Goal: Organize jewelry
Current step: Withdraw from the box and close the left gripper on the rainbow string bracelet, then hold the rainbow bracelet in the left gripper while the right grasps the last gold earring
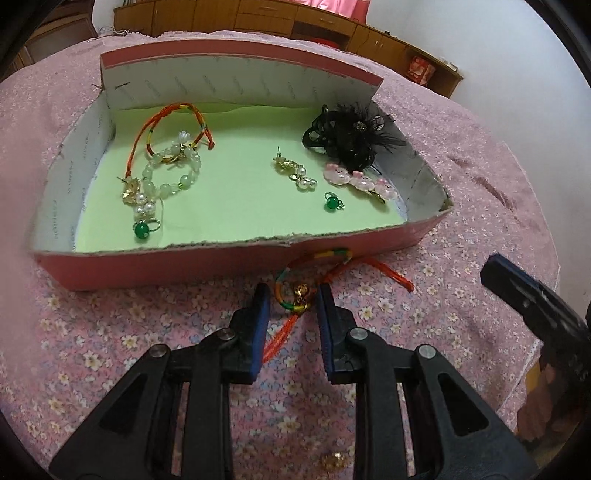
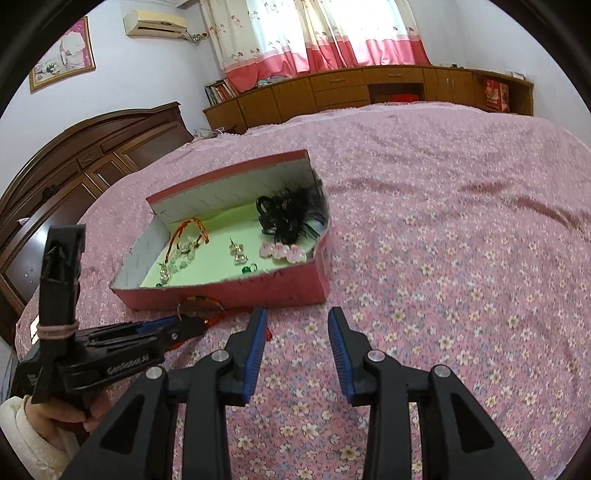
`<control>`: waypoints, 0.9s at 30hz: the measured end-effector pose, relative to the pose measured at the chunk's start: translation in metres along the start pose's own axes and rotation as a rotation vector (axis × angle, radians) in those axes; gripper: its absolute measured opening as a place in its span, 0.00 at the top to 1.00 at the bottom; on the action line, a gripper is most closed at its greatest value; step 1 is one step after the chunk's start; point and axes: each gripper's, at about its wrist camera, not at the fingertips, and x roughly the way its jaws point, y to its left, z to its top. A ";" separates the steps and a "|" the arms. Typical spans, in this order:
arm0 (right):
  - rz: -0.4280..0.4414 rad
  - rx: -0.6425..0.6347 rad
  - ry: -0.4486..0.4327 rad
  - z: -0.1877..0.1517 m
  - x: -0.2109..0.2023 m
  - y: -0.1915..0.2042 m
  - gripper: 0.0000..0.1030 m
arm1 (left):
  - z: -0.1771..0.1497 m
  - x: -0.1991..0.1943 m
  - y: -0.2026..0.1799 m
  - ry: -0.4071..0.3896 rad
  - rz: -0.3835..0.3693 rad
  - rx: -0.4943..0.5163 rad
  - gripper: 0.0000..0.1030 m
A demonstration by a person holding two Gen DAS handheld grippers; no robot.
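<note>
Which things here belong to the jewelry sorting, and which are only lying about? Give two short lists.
Part of the job:
pink box
braided cord bracelet on the bedspread, between the open left claw fingers
bead bracelet
pearl earring
green ring
bunny hair clip
black feather hair clip

Lying about:
floral bedspread
wooden cabinets
curtains
framed picture

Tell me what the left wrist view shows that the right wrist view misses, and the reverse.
Only the left wrist view shows the small gold piece on the bedspread near the camera, and the left gripper open around the colourful cord bracelet. Only the right wrist view shows the curtains, air conditioner, headboard and the open, empty right gripper. Both show the pink box holding jewelry and the black feather clip.
</note>
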 end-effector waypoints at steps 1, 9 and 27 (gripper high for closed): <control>0.001 0.000 0.003 -0.001 0.000 0.000 0.64 | 0.000 0.000 0.001 -0.007 -0.005 -0.005 0.85; 0.007 -0.006 0.022 -0.007 0.001 0.005 0.64 | -0.001 -0.013 0.007 -0.048 -0.044 -0.033 1.00; 0.114 -0.131 0.139 -0.037 -0.001 0.069 0.64 | 0.006 -0.083 0.028 -0.160 0.045 -0.024 1.00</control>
